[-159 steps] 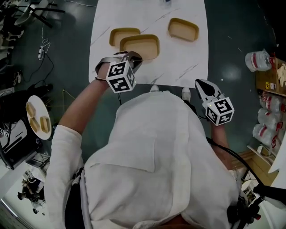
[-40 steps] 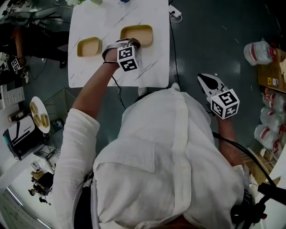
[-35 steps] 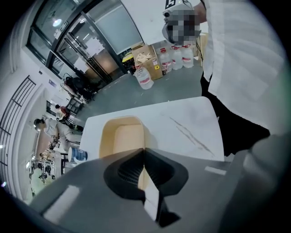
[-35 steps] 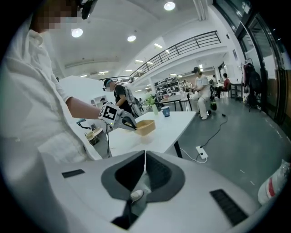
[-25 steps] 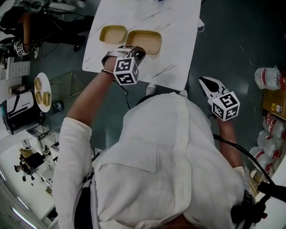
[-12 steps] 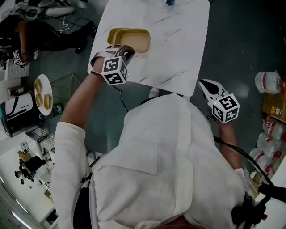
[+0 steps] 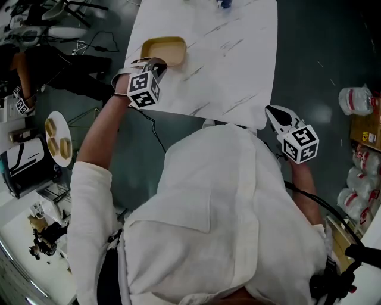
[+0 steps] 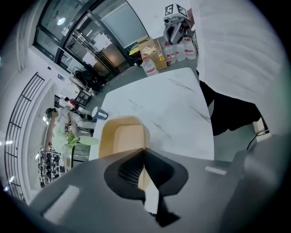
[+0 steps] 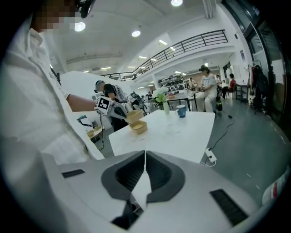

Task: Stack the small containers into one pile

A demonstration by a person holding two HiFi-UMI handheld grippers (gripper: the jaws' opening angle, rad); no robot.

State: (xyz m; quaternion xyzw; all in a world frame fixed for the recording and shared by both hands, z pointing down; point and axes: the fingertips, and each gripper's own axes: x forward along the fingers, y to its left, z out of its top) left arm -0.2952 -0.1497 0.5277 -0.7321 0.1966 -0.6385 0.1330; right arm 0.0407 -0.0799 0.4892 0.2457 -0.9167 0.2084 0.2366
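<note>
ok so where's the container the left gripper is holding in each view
Head view: held container upper left, at the white table edge, by the left gripper.
Left gripper view: lower centre, rim in the shut jaws.
Right gripper view: small, left of centre, above a second container.
Shared landmark: the white table.

Head view: the left gripper (image 7: 156, 64) covers the near corner of the tan container (image 7: 164, 49), and its tips are lost behind its own marker cube. How many containers lie there cannot be counted from above. The person's white top (image 7: 220, 208) hides the table's (image 7: 238, 59) near edge and most of the right forearm. A blue item (image 7: 223, 3) is cut by the top edge.

Left gripper view: the tan container's near end disappears behind the gripper body.

Right gripper view: the tan container and a second container (image 9: 139, 128) under it are too small to tell whether they touch.
</note>
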